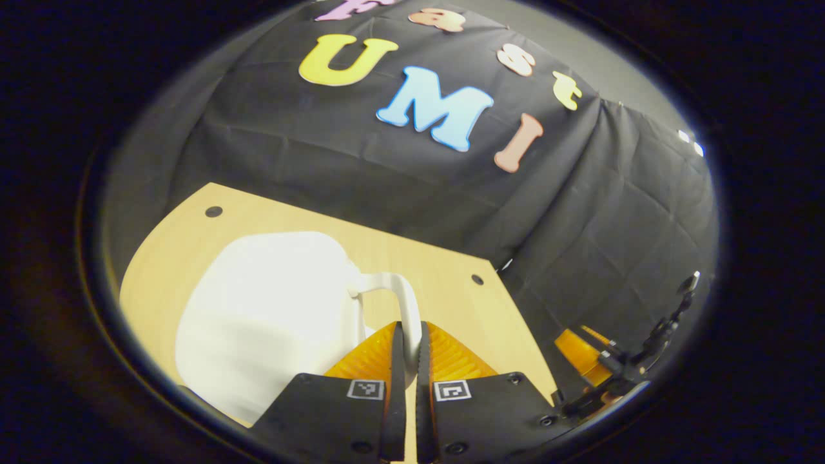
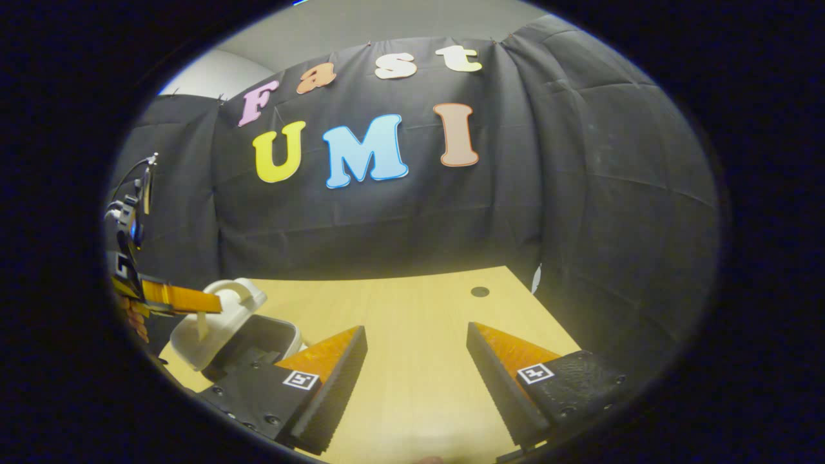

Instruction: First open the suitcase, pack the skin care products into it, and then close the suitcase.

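Suitcase [image 2: 219,322]: white, on desk [image 2: 419,335], lid partly raised, dark interior, contents unclear
Left tool [image 1: 407,351]: pinching suitcase handle [image 1: 403,293]
Right tool [image 2: 416,361]: spread wide, above desk

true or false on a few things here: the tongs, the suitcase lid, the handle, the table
1. The left tongs are shut on the white handle of the suitcase. True.
2. The right tongs are clamped on a bottle. False: they stand open over bare wooden table and hold nothing.
3. In the right gripper view the suitcase lid is raised, showing a dark interior. True.
4. The suitcase is black outside. False: its shell is white.
5. The right tongs touch the suitcase. False: they are apart from it, off to its side.
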Available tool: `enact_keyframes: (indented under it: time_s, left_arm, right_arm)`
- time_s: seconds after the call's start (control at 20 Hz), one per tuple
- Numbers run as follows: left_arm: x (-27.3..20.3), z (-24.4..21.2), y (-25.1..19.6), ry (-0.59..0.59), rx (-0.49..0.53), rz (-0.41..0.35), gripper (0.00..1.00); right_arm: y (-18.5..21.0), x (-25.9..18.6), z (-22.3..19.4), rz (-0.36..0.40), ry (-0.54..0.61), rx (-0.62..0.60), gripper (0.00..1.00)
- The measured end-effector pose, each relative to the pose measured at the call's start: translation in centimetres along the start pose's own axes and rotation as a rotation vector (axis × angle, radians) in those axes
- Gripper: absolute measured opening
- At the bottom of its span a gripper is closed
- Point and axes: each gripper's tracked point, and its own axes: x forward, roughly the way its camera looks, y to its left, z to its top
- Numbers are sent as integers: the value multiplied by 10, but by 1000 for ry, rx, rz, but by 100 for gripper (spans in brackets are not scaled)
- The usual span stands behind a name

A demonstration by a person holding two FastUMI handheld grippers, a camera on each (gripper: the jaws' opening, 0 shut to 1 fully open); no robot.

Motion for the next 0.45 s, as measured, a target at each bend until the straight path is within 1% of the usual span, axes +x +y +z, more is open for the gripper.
enact_keyframes:
  time_s: [0.1,0.2,0.35,0.45]
  left_arm:
    - [32,-28,0,40,-7,30,14]
    - [49,-55,0,83,-19,57,14]
    - [66,-72,6,115,-13,87,15]
    - [67,-78,2,115,31,91,15]
  right_arm:
    - [-8,-2,-1,22,-1,-12,95]
    - [-14,-2,-6,35,11,-33,95]
    - [-19,-3,-8,40,18,-22,95]
    - [-21,-1,-8,22,18,-10,95]
